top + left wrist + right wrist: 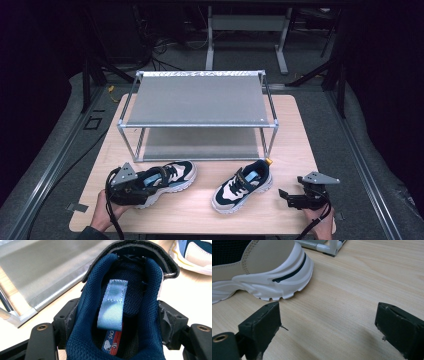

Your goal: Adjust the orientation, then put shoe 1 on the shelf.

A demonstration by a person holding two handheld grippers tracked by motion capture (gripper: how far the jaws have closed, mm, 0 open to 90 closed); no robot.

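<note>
1. While I hold steady near the table's point(200, 210) front-left corner, my left gripper point(126, 187) has its fingers point(66, 318) pinching the heel of the left shoe point(165, 179); in the left gripper view the navy collar sits squeezed between both pads, with a pale blue pull tab point(112, 305) lying inside the opening.
2. That shoe rests on its sole near the front edge, toe pointing toward the table's middle.
3. Behind the shoes, toward the table's back edge, I see a two-tier metal rack point(197, 102) with grey shelves, both bare.
4. Right of the table's centre, the right shoe point(243, 185) rests on its sole at an angle, toe toward the front edge, heel toward the rack's front-right leg, apart from the left shoe.
5. Near the front-right corner, my right gripper point(289, 196) sits low over the wood with its fingers point(262, 325) spread wide, nothing between them.
6. Looking through the right gripper view, the white heel of that shoe point(272, 272) lies just beyond the fingers, not touching them.
</note>
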